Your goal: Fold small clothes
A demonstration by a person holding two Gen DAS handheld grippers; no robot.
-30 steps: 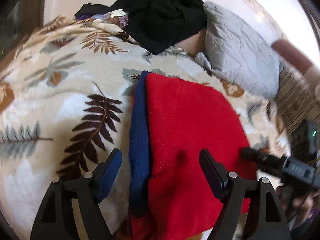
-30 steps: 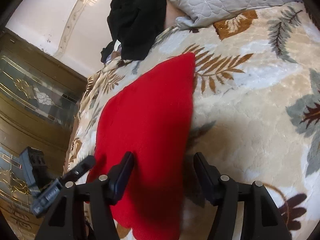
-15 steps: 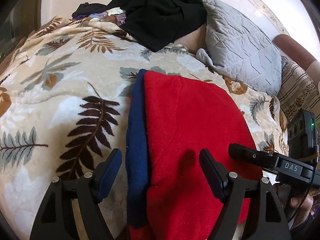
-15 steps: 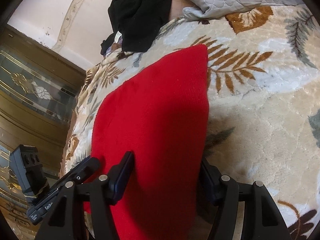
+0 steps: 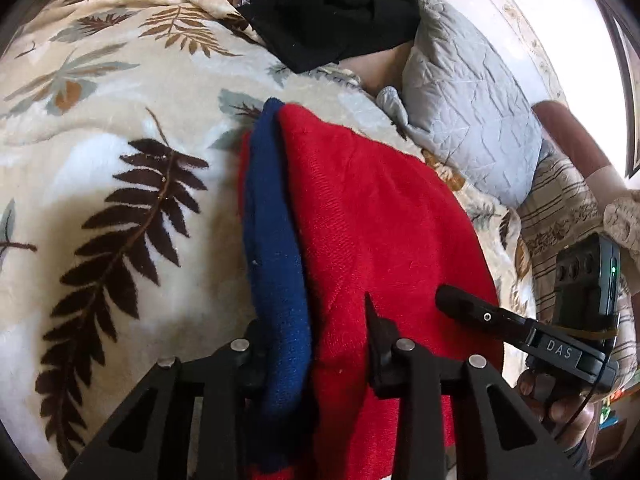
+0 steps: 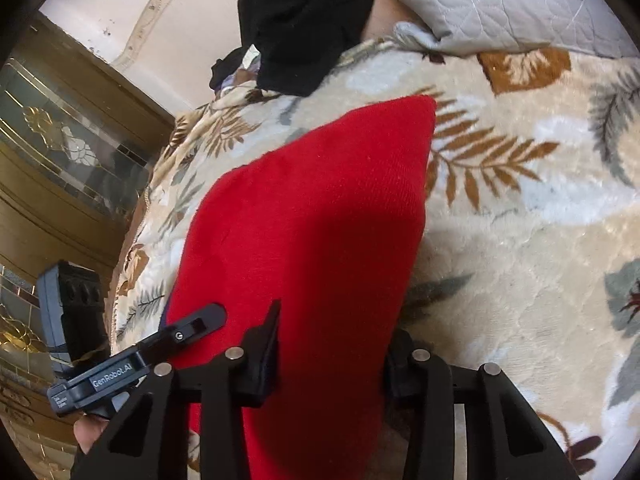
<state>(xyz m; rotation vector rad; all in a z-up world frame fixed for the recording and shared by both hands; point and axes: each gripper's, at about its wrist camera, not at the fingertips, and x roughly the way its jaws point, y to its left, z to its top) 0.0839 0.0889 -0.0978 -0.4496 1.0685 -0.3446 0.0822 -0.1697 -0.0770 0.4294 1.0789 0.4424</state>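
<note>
A folded red garment [image 5: 380, 220] with a blue layer [image 5: 272, 260] along its left edge lies on the leaf-patterned blanket [image 5: 120, 140]. My left gripper [image 5: 316, 344] has its jaws closing on the near left corner. Blue and red cloth is bunched between the pads, and the left finger is half hidden by the blue fold. In the right wrist view, the red garment [image 6: 320, 220] runs between the jaws of my right gripper [image 6: 334, 348], which are closing on its near right edge. Each gripper shows in the other's view: the right gripper [image 5: 460, 304] and the left gripper [image 6: 200, 320].
A heap of black clothes [image 5: 332, 8] lies at the far end of the bed beside a grey quilted pillow [image 5: 472, 112]. A striped cloth [image 5: 560, 208] hangs at the right. A wooden cabinet with patterned glass [image 6: 60, 140] stands beyond the bed's left side.
Both grippers' jaws have narrowed from wide apart onto the near edge of the garment, and the cloth now bunches between them. The right gripper has shifted slightly over the red cloth.
</note>
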